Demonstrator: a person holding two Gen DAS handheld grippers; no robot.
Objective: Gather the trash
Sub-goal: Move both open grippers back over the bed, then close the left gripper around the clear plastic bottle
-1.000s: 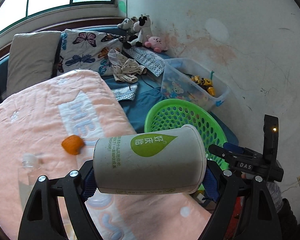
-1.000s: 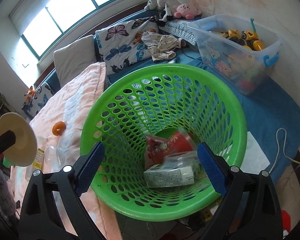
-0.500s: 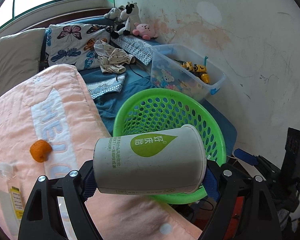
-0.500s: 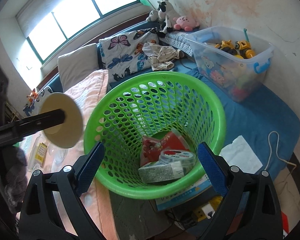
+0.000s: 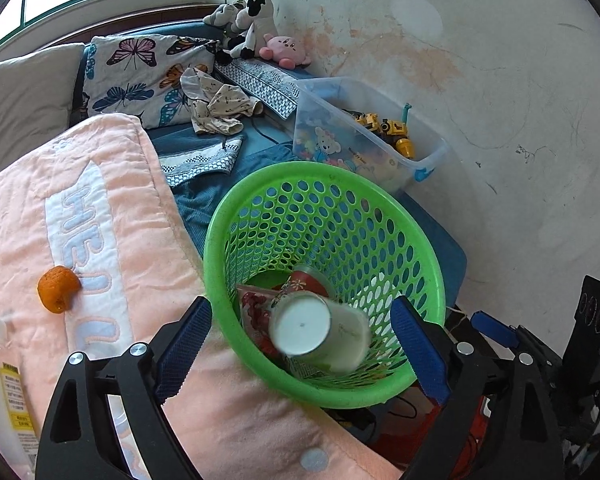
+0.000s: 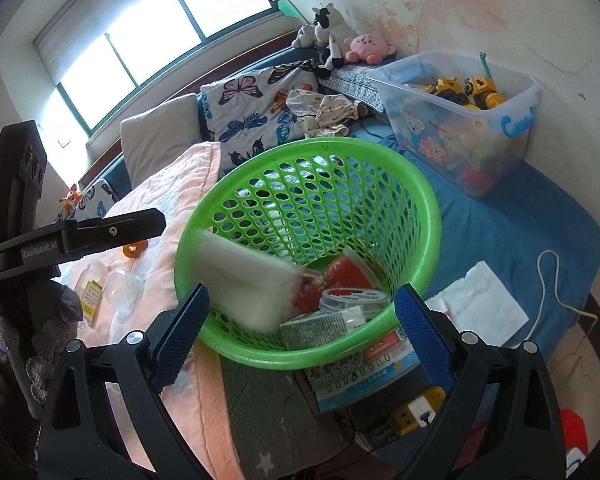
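Observation:
A white paper cup (image 5: 316, 336) with a green leaf logo is falling, blurred, inside the green mesh basket (image 5: 220, 216), its base turned toward the camera. My left gripper (image 5: 300, 312) hangs above the basket's near rim, its jaws opening and nothing pressed between the pads. In the right wrist view the same cup (image 6: 248, 280) streaks down the basket's (image 6: 432, 208) left wall. My right gripper (image 6: 303, 296) stands open at the near rim, holding nothing. Red wrappers (image 6: 336, 280), a small carton (image 6: 320, 328) and a clear lid (image 6: 352, 298) lie in the bottom.
An orange peel (image 5: 58, 288), a plastic bottle (image 5: 4, 380) and a clear plastic cup (image 6: 124, 288) lie on the pink blanket (image 5: 100, 200). A white tissue (image 6: 476, 308) rests on the blue sheet. A clear toy box (image 5: 368, 140) stands behind the basket, against the wall.
The left gripper carried the cup sideways over the basket, then let it go; the cup now drops inside. The right gripper pulled back a little from the basket.

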